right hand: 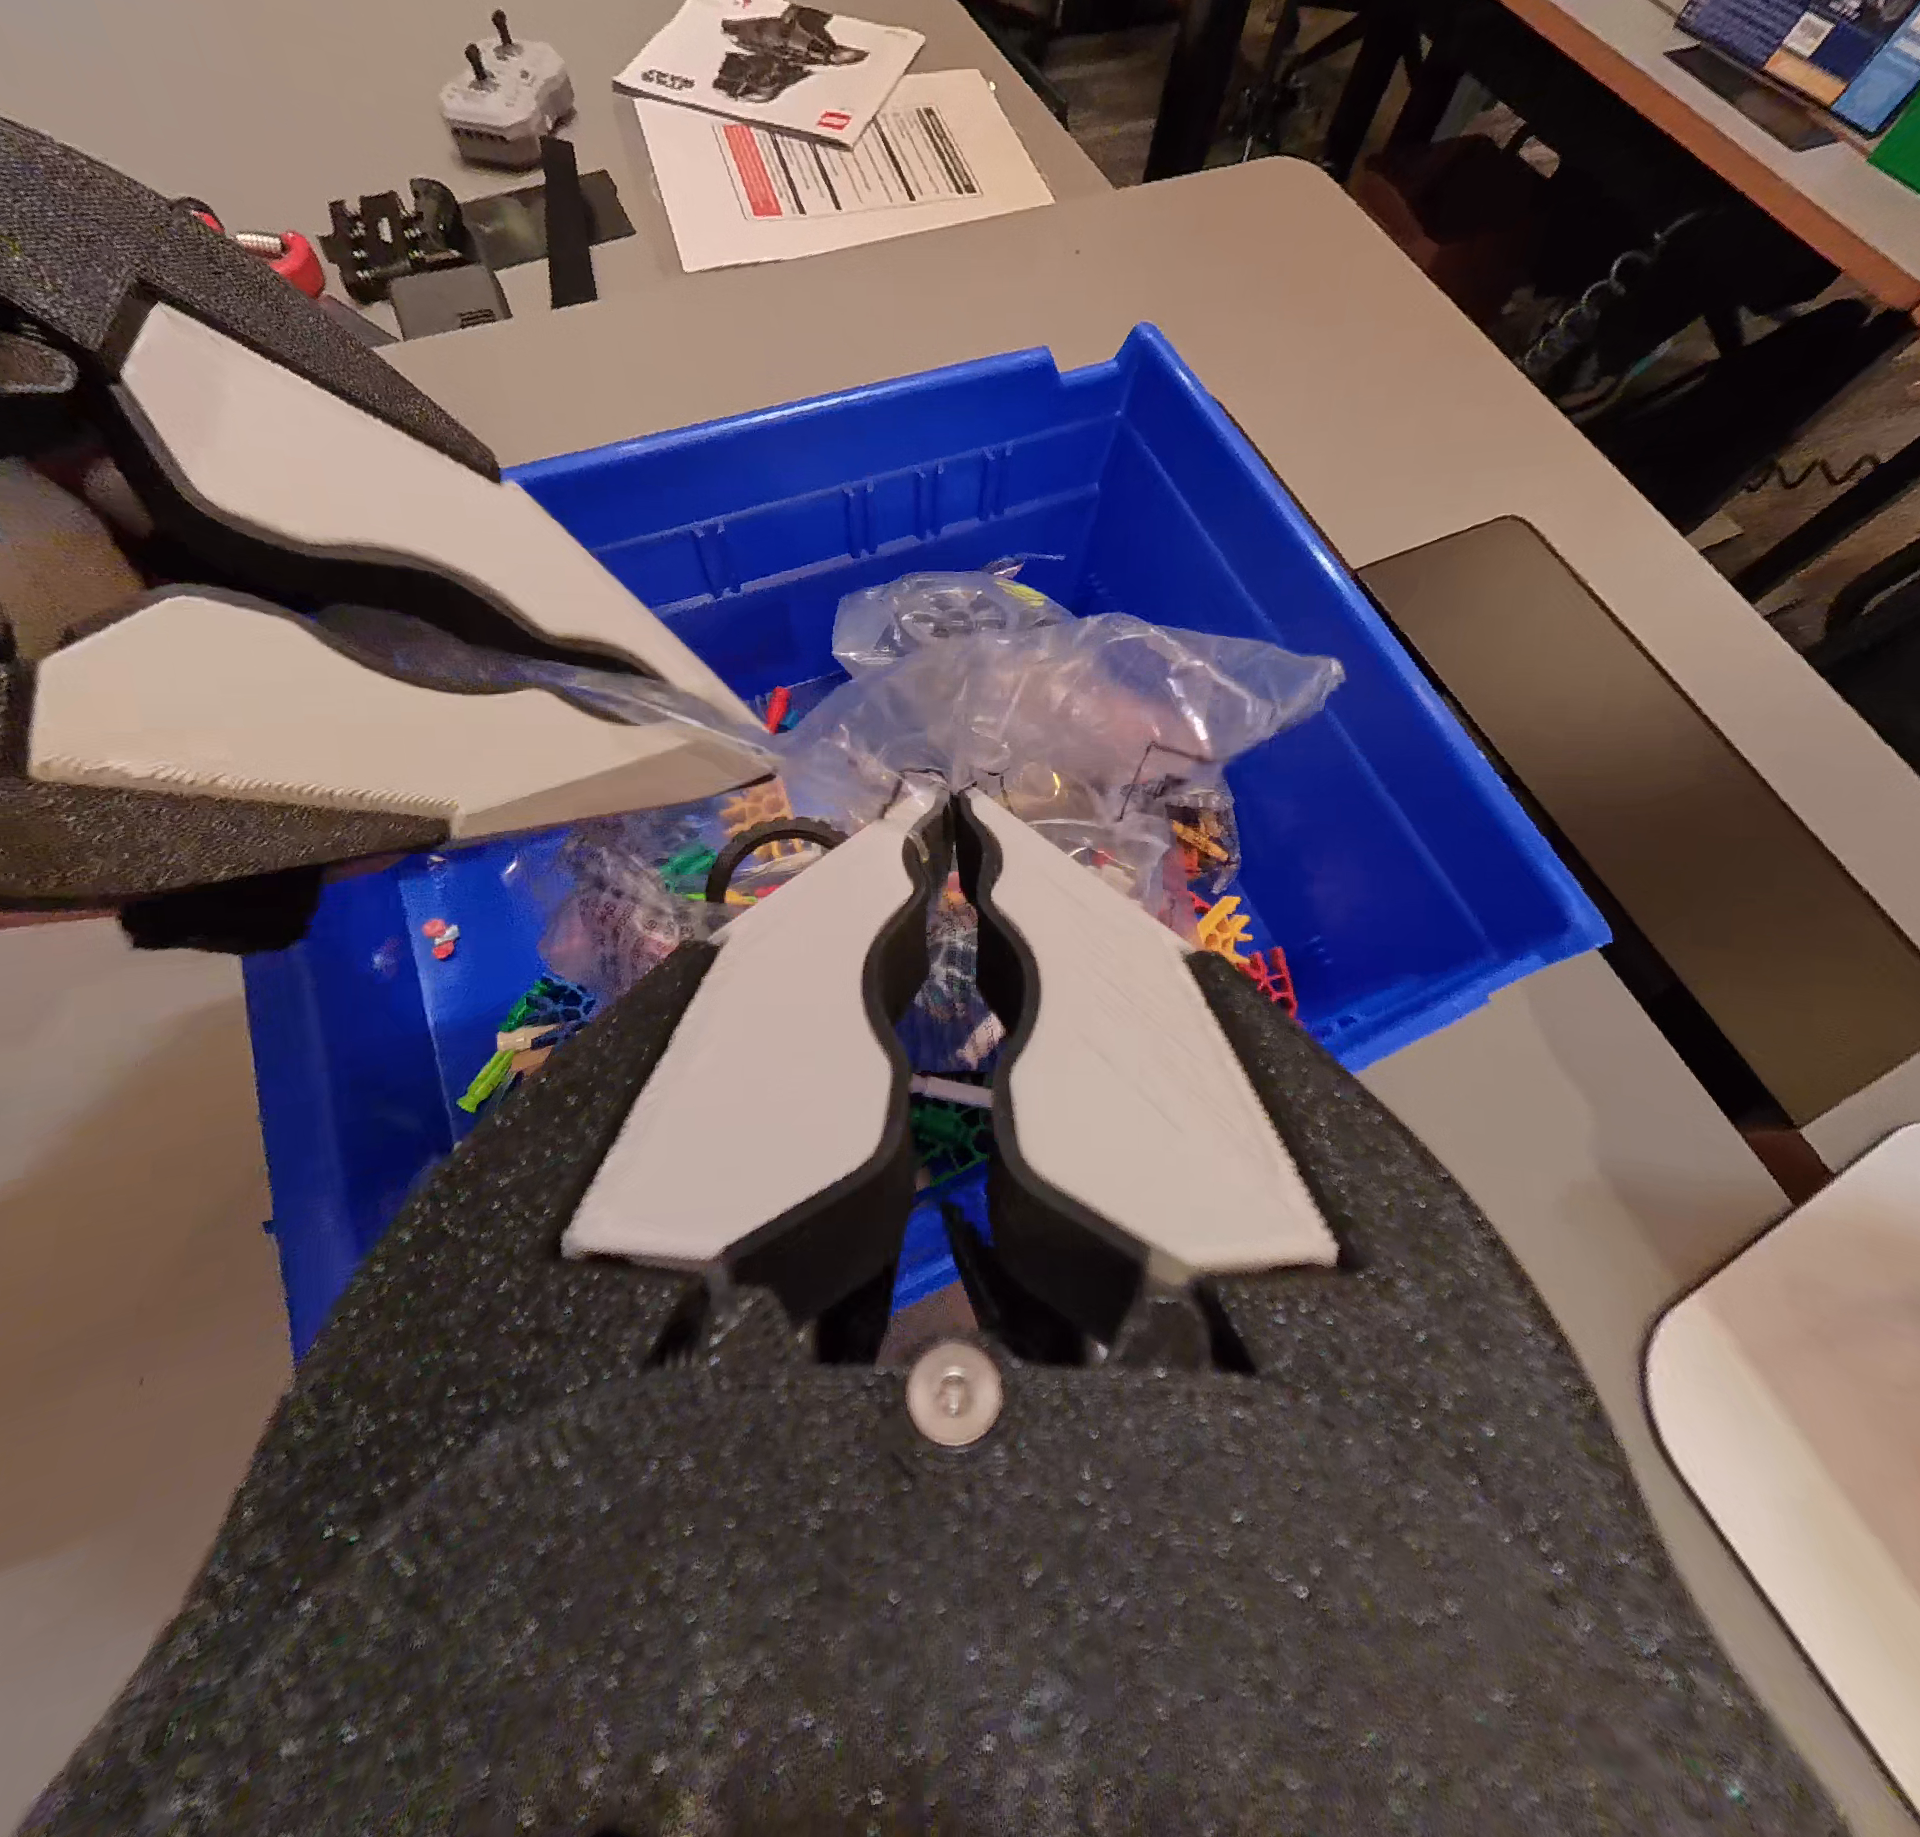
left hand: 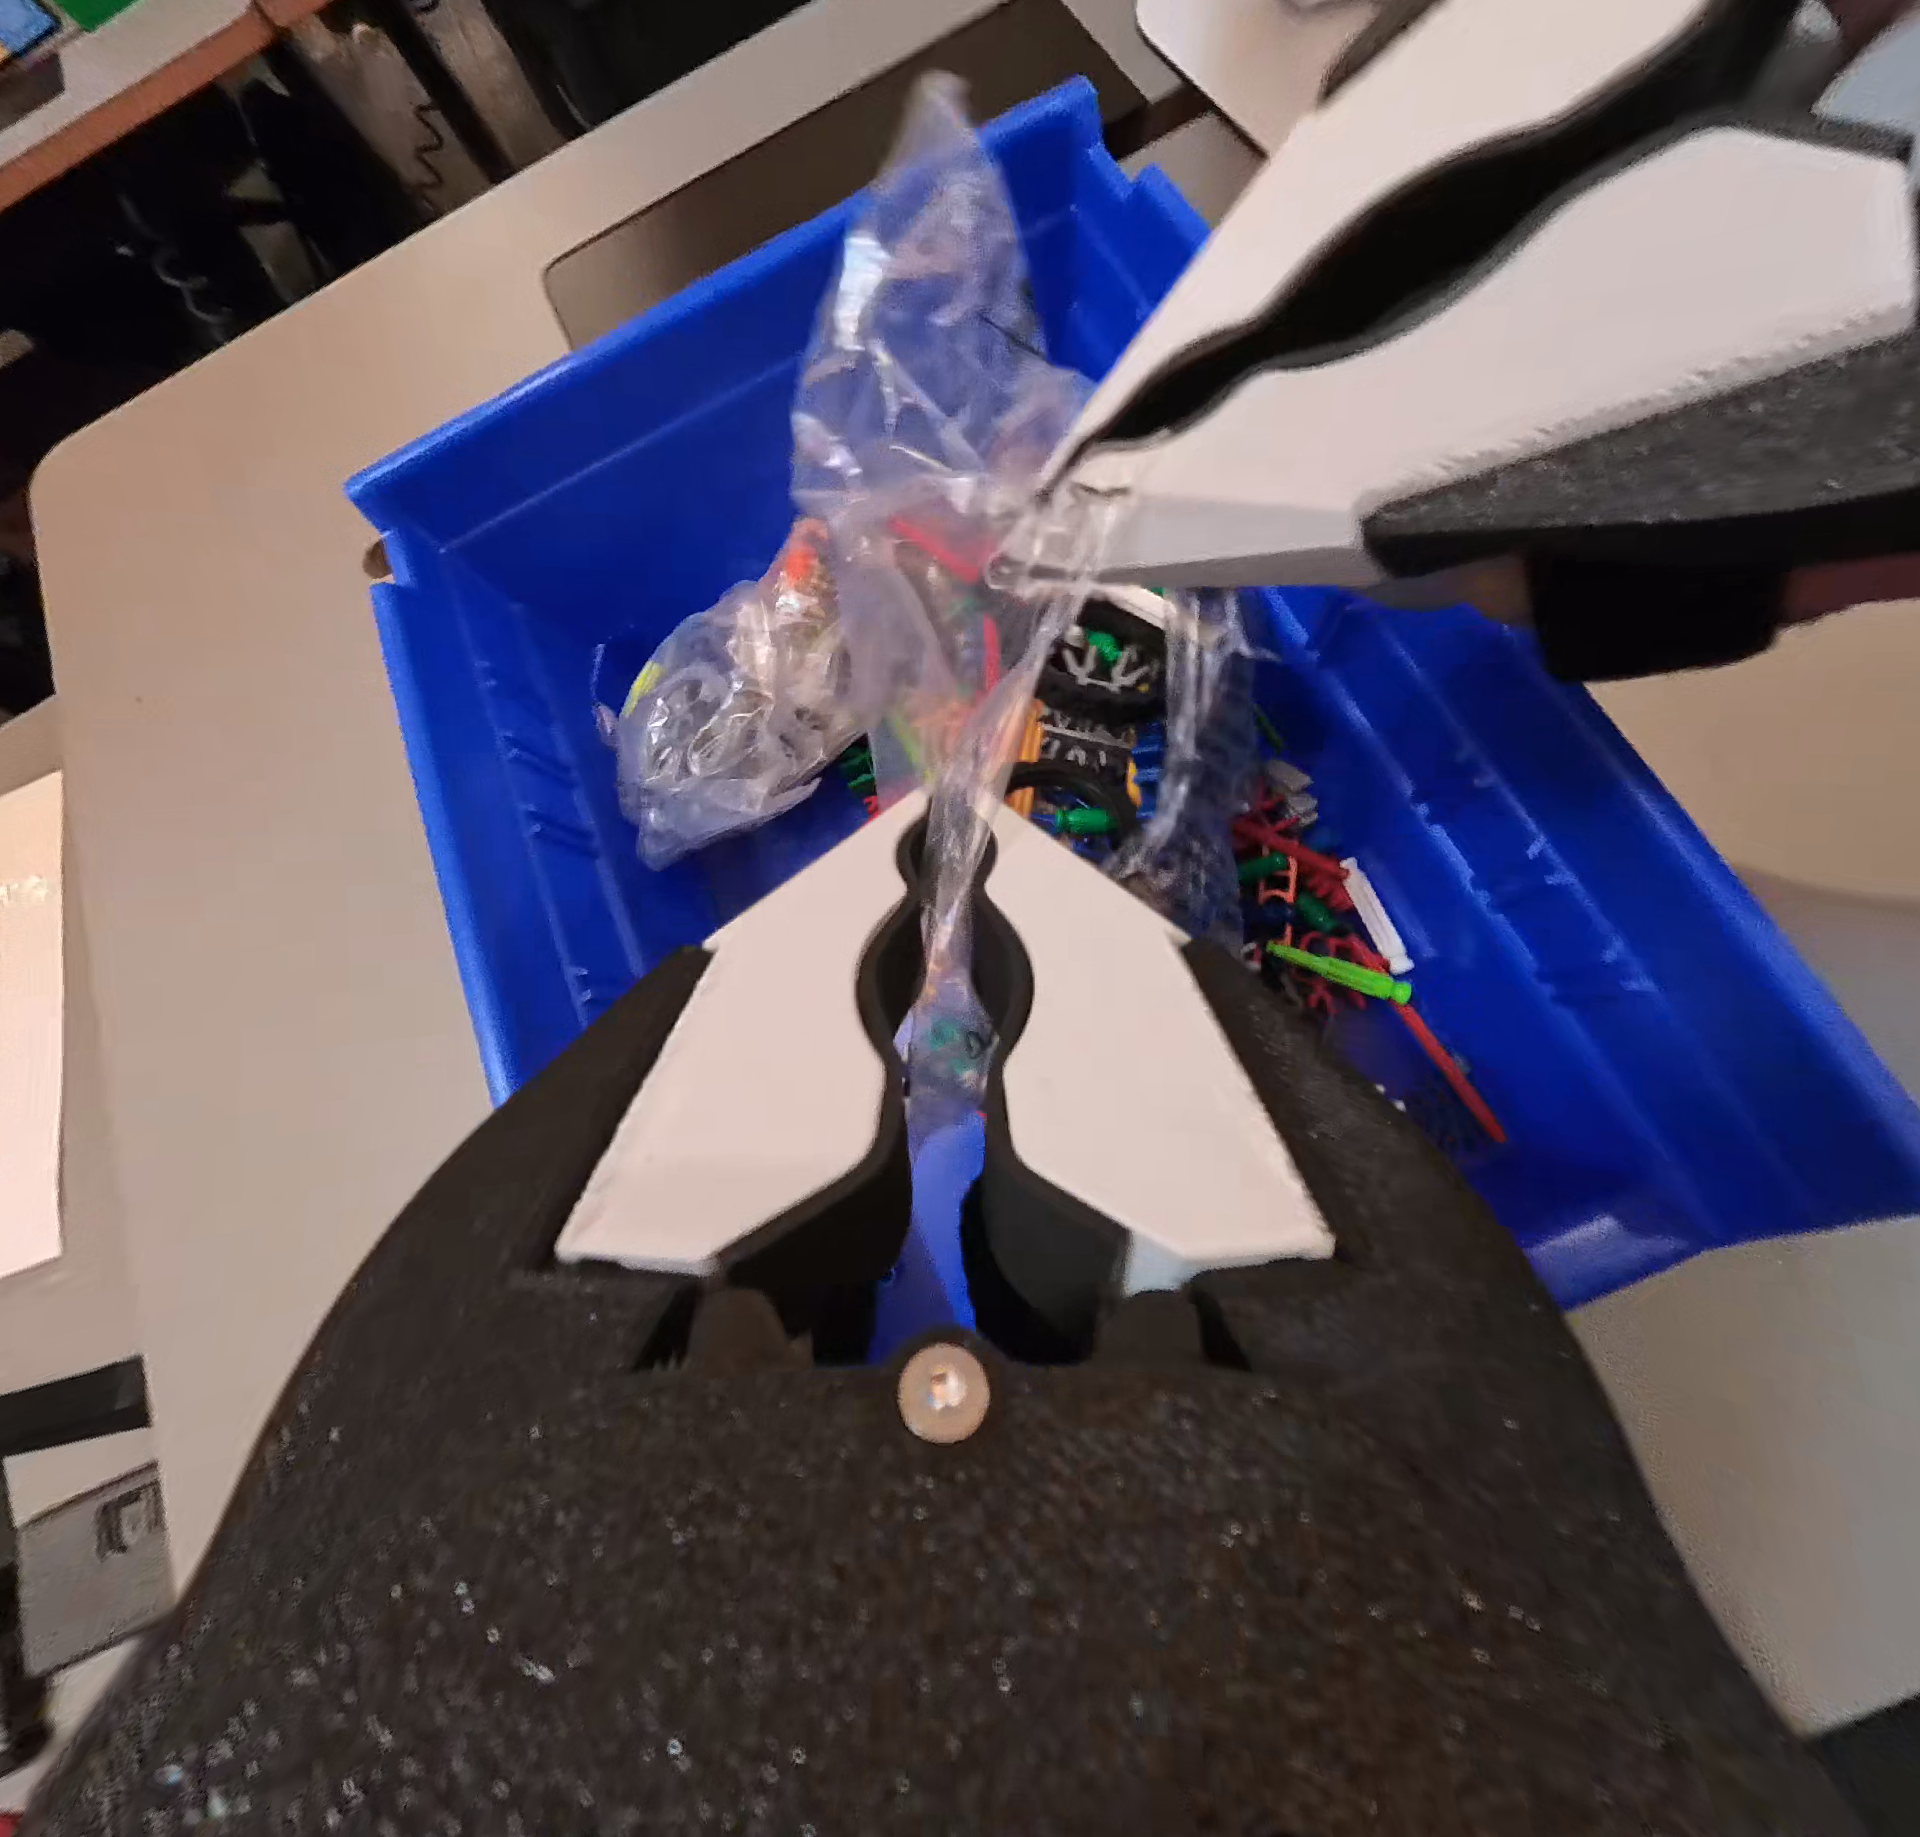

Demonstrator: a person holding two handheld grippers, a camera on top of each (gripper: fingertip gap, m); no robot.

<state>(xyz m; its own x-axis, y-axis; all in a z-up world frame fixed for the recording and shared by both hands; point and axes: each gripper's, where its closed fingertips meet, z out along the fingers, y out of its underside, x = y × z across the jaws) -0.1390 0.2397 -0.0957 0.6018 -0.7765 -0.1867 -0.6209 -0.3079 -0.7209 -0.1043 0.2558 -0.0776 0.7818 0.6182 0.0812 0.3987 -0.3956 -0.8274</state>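
Note:
A clear plastic bag (left hand: 925,353) hangs stretched between both grippers above a blue bin (left hand: 623,457). My left gripper (left hand: 961,816) is shut on one edge of the bag, and the film runs down between its fingers. My right gripper (left hand: 1044,540) comes in from the upper right and is shut on another edge. In the right wrist view, my right gripper (right hand: 951,800) pinches the bag (right hand: 1091,707) at its tips, and the left gripper (right hand: 764,748) clamps the film from the left. The bin (right hand: 1351,592) holds loose coloured plastic construction pieces (left hand: 1320,904) and a second clear bag with wheels (left hand: 727,717).
The bin stands on a grey table (right hand: 1195,260). Behind it lie a booklet and a printed sheet (right hand: 790,73), a grey controller with two sticks (right hand: 506,94) and black clamp parts (right hand: 395,229). A dark chair seat (right hand: 1662,748) is at the right, and a white board (right hand: 1818,1372) lower right. Across from one pair of fingers to the other is roughly 5 cm.

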